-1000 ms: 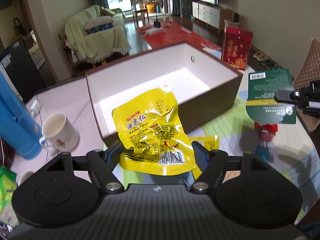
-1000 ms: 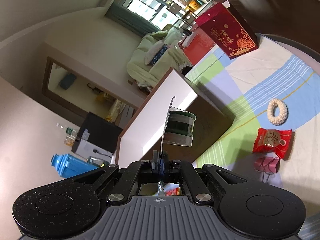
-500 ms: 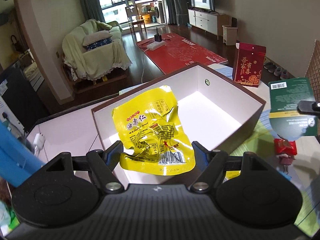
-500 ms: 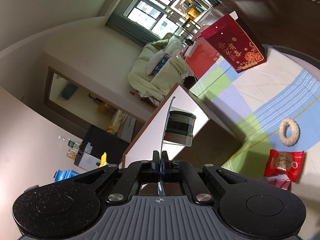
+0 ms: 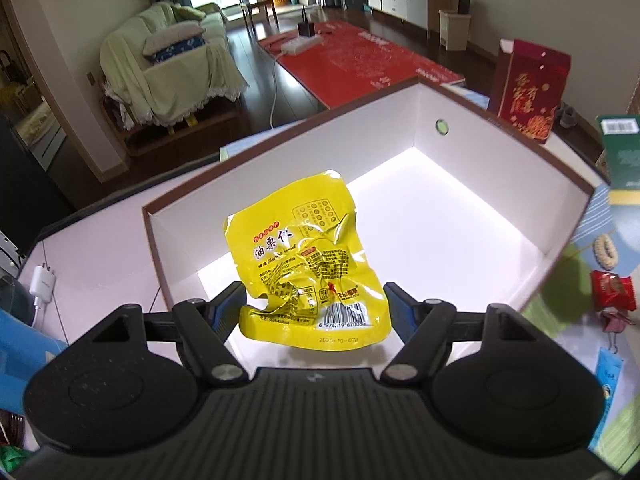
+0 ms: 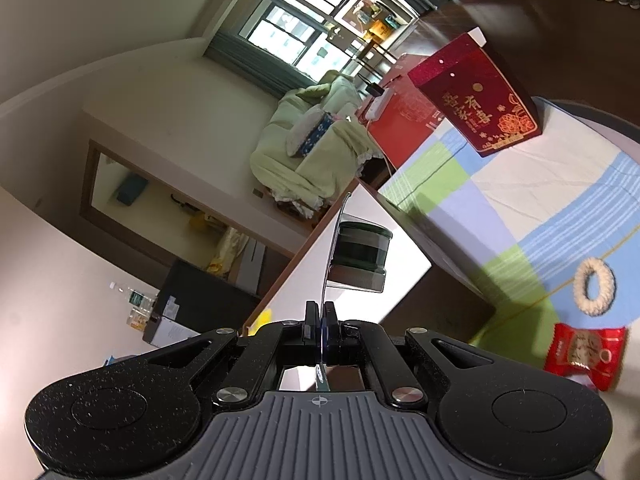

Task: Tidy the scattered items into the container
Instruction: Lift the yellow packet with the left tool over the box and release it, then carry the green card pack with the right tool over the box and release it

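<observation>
A crinkled yellow snack packet (image 5: 304,248) is clamped across its width by my left gripper (image 5: 315,300), which is shut on it. It hangs over the near left part of the brown box with a white inside (image 5: 480,168); no items show on the part of the box floor that I can see. My right gripper (image 6: 321,316) is shut on the thin edge of a green carded pack (image 6: 362,256), held edge-on over the box (image 6: 440,280) by its right rim. The same green pack (image 5: 624,160) shows at the right edge of the left wrist view.
On the striped cloth right of the box lie a red snack packet (image 6: 584,354), a white scrunchie (image 6: 594,286), a pink clip (image 5: 614,322) and a blue tag (image 5: 608,368). A red gift bag (image 5: 532,88) stands behind. A white charger (image 5: 42,282) lies left.
My left gripper has carried the yellow packet forward from in front of the box to above its inside. My right gripper has drawn nearer to the box with the green pack.
</observation>
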Demonstrator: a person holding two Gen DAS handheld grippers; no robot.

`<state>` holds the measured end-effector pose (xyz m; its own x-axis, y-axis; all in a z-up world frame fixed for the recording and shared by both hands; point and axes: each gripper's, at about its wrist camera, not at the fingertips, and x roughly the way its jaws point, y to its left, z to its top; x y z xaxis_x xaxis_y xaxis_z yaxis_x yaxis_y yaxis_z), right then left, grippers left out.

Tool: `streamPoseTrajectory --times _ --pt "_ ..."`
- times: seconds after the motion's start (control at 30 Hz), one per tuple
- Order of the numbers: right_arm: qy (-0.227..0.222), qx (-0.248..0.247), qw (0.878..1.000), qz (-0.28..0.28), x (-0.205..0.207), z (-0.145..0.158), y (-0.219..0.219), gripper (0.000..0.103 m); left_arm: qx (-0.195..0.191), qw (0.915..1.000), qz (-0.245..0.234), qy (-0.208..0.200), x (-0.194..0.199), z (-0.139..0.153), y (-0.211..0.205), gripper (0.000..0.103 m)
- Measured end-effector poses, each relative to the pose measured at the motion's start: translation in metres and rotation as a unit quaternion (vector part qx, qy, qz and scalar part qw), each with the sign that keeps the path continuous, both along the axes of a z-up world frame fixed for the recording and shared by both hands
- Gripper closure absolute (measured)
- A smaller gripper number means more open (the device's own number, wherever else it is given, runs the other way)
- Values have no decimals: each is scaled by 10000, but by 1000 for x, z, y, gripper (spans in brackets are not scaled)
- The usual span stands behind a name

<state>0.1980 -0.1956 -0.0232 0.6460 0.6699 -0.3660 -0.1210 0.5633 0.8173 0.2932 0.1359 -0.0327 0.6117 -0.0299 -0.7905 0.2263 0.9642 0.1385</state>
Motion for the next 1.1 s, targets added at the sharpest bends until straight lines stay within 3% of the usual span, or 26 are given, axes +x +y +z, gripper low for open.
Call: streamPoseTrajectory --times 0.5,0.83,1.1 --pt "36 -121 9991 399 42 -7 32 103 -6 9986 55 524 26 -39 2 29" --pt "275 -166 9946 984 78 -28 64 103 -68 9989 187 422 15 -25 9 27" --pt "768 -272 9847 1542 110 -57 100 103 -200 9991 270 277 -1 -6 24 26"
